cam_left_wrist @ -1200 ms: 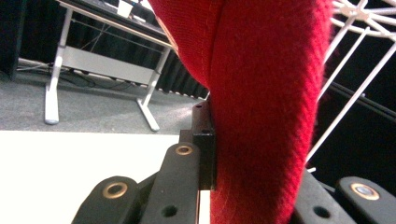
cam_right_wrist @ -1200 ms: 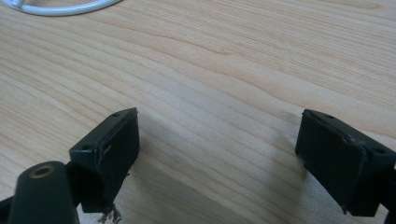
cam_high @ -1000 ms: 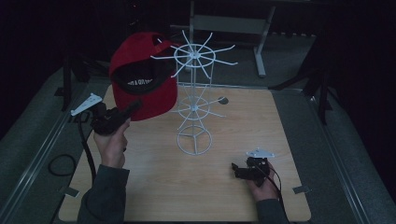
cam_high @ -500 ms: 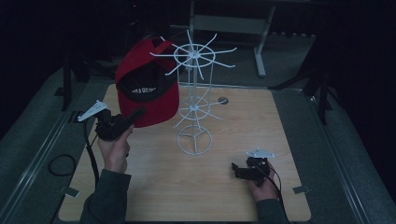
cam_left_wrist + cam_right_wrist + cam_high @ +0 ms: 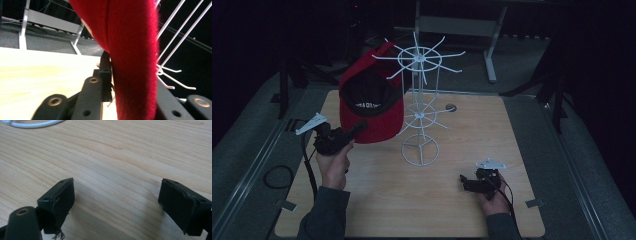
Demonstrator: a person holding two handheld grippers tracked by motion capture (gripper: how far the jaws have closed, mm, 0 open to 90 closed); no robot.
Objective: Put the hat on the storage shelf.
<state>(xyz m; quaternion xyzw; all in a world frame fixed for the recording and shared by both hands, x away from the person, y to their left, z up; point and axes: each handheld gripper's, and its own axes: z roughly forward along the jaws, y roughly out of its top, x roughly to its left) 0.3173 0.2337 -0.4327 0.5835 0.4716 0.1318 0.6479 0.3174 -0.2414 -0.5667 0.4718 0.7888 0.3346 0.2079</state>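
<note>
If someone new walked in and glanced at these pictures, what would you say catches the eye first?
The red cap, held up off the table by the left gripper clamped on its edge, right beside the upper hooks of the white wire rack. That rack stands tall at the middle of the wooden table. The right gripper rests low near the front right, jaws open over bare wood.

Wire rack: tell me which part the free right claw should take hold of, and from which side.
Take the wire rack by its bare central post, between the lower ring of hooks and the round base. Come from the right claw's own side: the red cap and left claw crowd the other side, and the hooks are thin.
</note>
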